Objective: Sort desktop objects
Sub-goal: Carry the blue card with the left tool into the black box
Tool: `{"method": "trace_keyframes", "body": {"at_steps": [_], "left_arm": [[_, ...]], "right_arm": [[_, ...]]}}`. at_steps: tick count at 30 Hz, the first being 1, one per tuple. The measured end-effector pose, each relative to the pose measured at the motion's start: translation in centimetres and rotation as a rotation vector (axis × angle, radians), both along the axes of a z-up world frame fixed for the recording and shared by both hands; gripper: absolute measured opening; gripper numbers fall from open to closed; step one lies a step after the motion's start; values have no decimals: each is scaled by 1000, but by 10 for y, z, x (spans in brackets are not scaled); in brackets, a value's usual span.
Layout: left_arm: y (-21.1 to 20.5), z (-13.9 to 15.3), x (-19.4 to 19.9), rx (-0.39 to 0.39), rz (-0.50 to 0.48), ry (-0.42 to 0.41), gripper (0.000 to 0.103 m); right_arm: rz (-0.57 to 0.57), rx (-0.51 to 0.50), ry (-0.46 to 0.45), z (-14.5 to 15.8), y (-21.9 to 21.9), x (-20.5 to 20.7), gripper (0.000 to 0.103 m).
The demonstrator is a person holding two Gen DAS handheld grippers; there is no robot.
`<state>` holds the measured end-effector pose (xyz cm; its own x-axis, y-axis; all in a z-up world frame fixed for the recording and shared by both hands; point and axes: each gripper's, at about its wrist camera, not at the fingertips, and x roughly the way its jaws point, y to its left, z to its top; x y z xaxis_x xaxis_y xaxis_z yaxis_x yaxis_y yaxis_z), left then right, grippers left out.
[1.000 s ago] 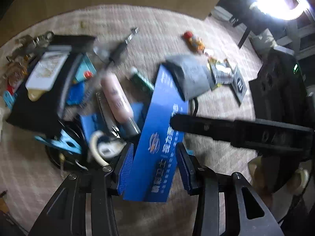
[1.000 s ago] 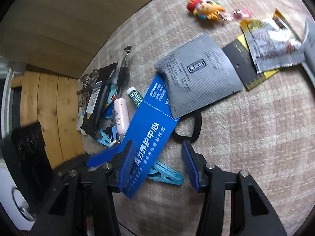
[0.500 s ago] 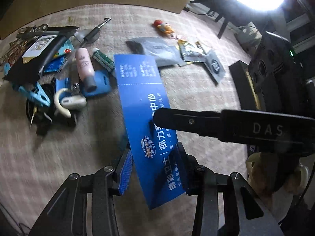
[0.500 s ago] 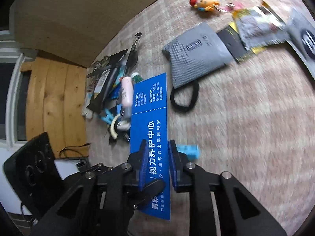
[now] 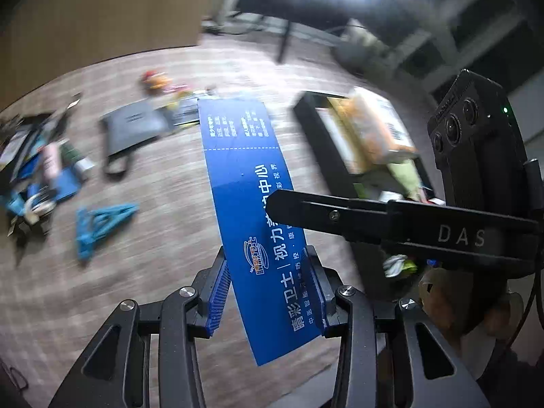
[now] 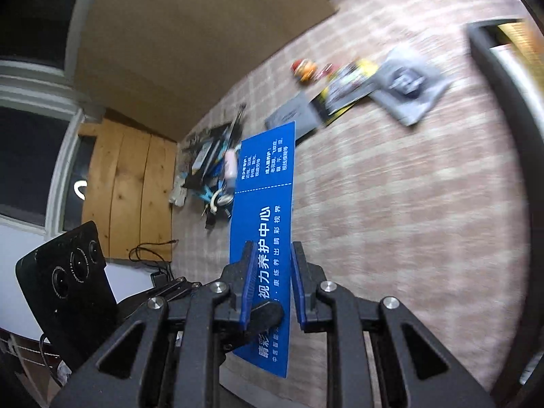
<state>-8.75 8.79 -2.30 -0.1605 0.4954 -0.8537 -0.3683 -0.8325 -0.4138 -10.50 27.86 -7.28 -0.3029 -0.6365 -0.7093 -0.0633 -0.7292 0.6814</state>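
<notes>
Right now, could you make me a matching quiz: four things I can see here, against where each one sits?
1 blue card
2 teal peg
3 grey pouch
4 orange packet

A in the black tray
B between the fingers of the left gripper
C alone on the tablecloth, left of the card
D near the little toy figure

Pairs: 1-B, 2-C, 3-D, 4-A
</notes>
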Motion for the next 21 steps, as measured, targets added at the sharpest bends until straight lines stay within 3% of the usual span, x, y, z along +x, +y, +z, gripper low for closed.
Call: {"method": "trace_keyframes", "body": {"at_steps": [10,21], "left_arm": [[135,25,10,46,-195,48,38],[248,31,-1,48,-302,64,38]], "right_arm": [[-205,30,62,37,142,43,20],[-368,108,71,50,254,60,20]]}}
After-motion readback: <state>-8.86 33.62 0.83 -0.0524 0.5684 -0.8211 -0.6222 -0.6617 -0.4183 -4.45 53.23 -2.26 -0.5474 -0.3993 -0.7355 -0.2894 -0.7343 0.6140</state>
